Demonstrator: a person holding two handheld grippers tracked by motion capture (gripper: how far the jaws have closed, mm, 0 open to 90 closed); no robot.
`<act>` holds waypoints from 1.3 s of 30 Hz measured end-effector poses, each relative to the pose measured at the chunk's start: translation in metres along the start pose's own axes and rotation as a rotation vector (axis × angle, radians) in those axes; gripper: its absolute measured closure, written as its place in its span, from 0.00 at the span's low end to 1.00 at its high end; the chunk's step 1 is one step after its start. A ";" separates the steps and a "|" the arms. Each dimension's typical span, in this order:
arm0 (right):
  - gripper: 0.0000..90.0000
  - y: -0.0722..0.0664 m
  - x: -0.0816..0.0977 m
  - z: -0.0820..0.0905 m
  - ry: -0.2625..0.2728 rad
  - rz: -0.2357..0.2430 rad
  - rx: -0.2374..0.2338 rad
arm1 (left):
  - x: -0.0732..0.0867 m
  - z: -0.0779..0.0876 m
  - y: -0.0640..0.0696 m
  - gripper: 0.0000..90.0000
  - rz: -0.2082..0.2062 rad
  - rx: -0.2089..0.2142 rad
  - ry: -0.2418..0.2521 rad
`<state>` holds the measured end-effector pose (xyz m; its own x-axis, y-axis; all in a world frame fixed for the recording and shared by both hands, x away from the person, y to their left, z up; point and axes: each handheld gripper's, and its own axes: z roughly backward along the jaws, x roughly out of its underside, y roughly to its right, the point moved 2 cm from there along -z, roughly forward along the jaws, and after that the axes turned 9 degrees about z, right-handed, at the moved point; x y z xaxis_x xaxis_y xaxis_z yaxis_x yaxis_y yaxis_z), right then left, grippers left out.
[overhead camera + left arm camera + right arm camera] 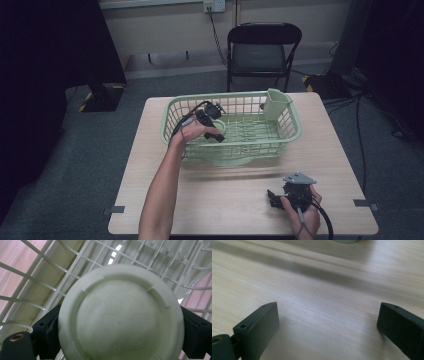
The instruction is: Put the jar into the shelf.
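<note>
We have the left gripper (216, 126) reaching over the near left wall of the pale green wire basket (290, 131), left of centre in the high view, and its jaws are clamped on the sides of a round, pale green bowl-like dish (121, 315). In the left gripper view the dish sits in the centre and lower half of the frame with its underside turned toward the camera: a raised foot ring and a faint paw-print relief face us, so we judge the open mouth points away, down toward the basket's grid floor. Being round, it has no real long axis; its flat plane stands roughly square to the jaws' line of sight. What worries us is the grip: the jaws pinch a smooth curved rim at two spots, so a twist of the wrist could let the dish pivot or slip and drop into the basket, and the rim could catch on the wire wall if lifted too close to it. Our right gripper (275, 198) rests at the lower right on the wooden table (150, 165), jaws spread wide with nothing between them.
</note>
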<state>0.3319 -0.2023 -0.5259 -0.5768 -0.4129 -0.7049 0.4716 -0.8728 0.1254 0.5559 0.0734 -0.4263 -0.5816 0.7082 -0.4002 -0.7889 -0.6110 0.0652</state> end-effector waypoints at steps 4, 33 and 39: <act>0.04 0.000 0.000 0.000 0.000 0.000 0.000 | 0.001 -0.002 -0.001 0.12 0.006 -0.006 -0.010; 0.04 0.000 0.000 0.000 0.000 0.001 0.000 | 0.003 0.000 0.002 0.04 0.042 0.001 -0.013; 0.04 0.000 0.000 0.000 0.000 0.001 0.000 | 0.001 0.005 0.003 0.04 0.060 -0.006 0.007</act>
<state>0.3320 -0.2024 -0.5259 -0.5761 -0.4134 -0.7051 0.4720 -0.8725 0.1259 0.5517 0.0739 -0.4221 -0.6263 0.6677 -0.4024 -0.7514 -0.6546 0.0834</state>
